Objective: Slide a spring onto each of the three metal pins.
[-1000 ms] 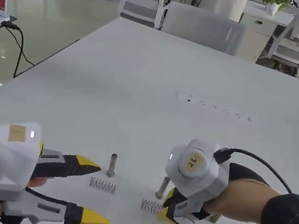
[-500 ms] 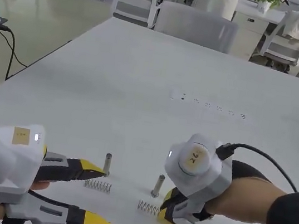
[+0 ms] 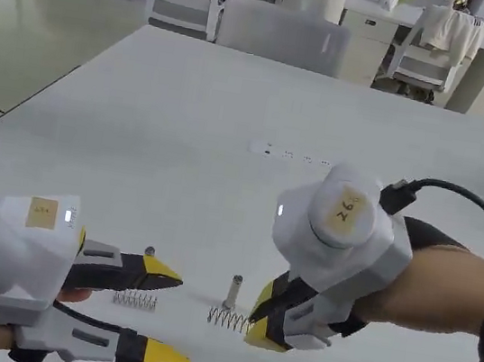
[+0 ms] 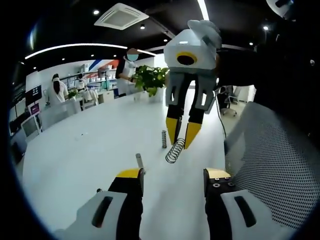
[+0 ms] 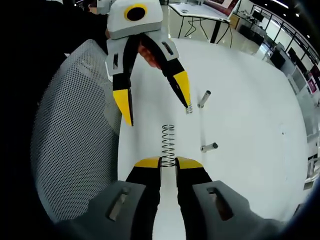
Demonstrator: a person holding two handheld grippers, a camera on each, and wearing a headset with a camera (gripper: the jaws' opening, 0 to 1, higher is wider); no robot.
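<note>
At lower left, the left gripper (image 3: pixel 180 318) is spread wide and grasps nothing, just as it was a second ago. A loose spring (image 3: pixel 135 300) lies on the white table (image 3: pixel 235 107) beside its upper jaw. Just above, the first pin (image 3: pixel 149 251) is half hidden by that jaw. At lower centre stands the second pin (image 3: pixel 233 292). Just below it, the held spring (image 3: pixel 227 318) juts left from the right gripper (image 3: pixel 256 329), which is clenched on one end. This gripper's body has lifted and tipped up since half a second ago.

pin (image 3: pixel 149 251) — base hidden, behind left gripper (image 3: pixel 180 319)
</note>
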